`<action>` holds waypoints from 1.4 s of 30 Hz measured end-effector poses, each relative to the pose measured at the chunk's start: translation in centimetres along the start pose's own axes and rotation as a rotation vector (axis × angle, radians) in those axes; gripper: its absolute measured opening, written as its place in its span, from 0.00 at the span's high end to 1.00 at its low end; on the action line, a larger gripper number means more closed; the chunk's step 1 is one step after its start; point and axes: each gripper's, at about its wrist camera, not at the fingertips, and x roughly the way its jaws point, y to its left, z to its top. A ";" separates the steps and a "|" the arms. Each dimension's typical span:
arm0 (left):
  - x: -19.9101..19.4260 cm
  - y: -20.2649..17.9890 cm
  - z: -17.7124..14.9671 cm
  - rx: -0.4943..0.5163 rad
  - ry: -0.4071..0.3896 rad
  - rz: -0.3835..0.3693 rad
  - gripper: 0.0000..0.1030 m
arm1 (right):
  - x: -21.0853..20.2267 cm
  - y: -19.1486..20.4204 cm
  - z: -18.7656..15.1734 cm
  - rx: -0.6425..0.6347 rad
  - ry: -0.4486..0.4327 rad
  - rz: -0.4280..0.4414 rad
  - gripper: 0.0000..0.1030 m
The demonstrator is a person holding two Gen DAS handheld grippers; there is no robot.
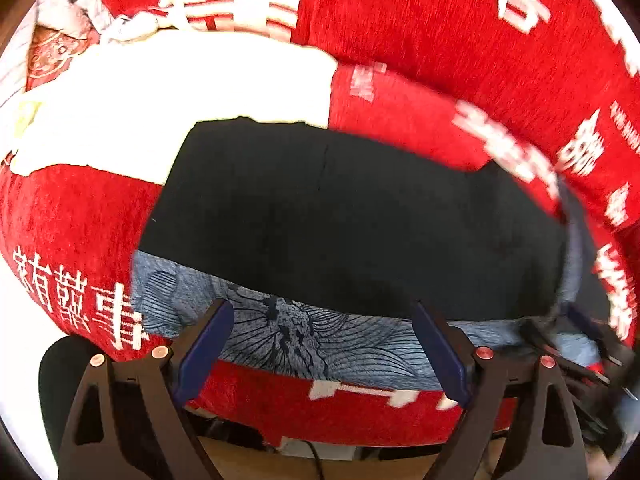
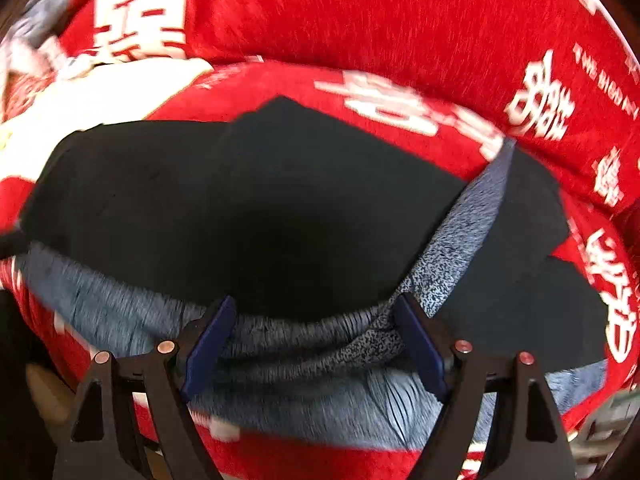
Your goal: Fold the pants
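Observation:
The pants are folded: a black layer (image 1: pixel 352 216) lies over a blue-grey patterned layer (image 1: pixel 304 340) on the red cover. My left gripper (image 1: pixel 324 344) is open and empty, its jaws wide apart just above the patterned near edge. The right gripper (image 1: pixel 576 340) shows blurred at the pants' right end in that view. In the right wrist view the black layer (image 2: pixel 256 208) fills the middle and the patterned layer (image 2: pixel 304 352) lies bunched at the near edge. My right gripper (image 2: pixel 316 340) is open, jaws either side of that bunched edge, not closed on it.
A red cover with white characters (image 1: pixel 400 40) spans the seat and backrest. A white cloth (image 1: pixel 172 96) lies behind the pants on the left, with a heap of other clothes (image 1: pixel 80 20) at far left. The cover's front edge (image 1: pixel 340 420) drops to a wooden floor.

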 end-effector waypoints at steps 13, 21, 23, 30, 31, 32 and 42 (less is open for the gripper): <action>2.7 -0.6 -0.7 0.013 0.088 0.037 0.00 | 6.8 -18.2 12.2 0.424 0.140 -0.183 0.00; 3.0 -2.0 -1.5 0.090 0.104 0.091 0.00 | 10.7 -21.6 10.2 0.504 0.262 -0.197 0.60; 2.7 -2.0 -1.3 0.085 0.103 0.091 0.00 | 8.5 -23.1 8.9 0.571 0.219 -0.133 0.88; 0.8 -4.7 -0.4 0.150 0.029 0.062 0.00 | -3.2 -26.6 -1.6 0.769 -0.063 -0.096 0.89; 0.6 -5.2 -0.3 0.160 0.023 0.052 0.00 | -4.9 -26.8 -4.6 0.814 -0.099 -0.078 0.89; 0.4 -5.8 -0.2 0.171 0.021 0.045 0.00 | -5.5 -27.0 -6.6 0.837 -0.110 -0.073 0.89; 3.3 -10.3 0.0 0.286 0.056 0.063 0.00 | -4.2 -29.9 -14.9 0.869 -0.197 -0.029 0.26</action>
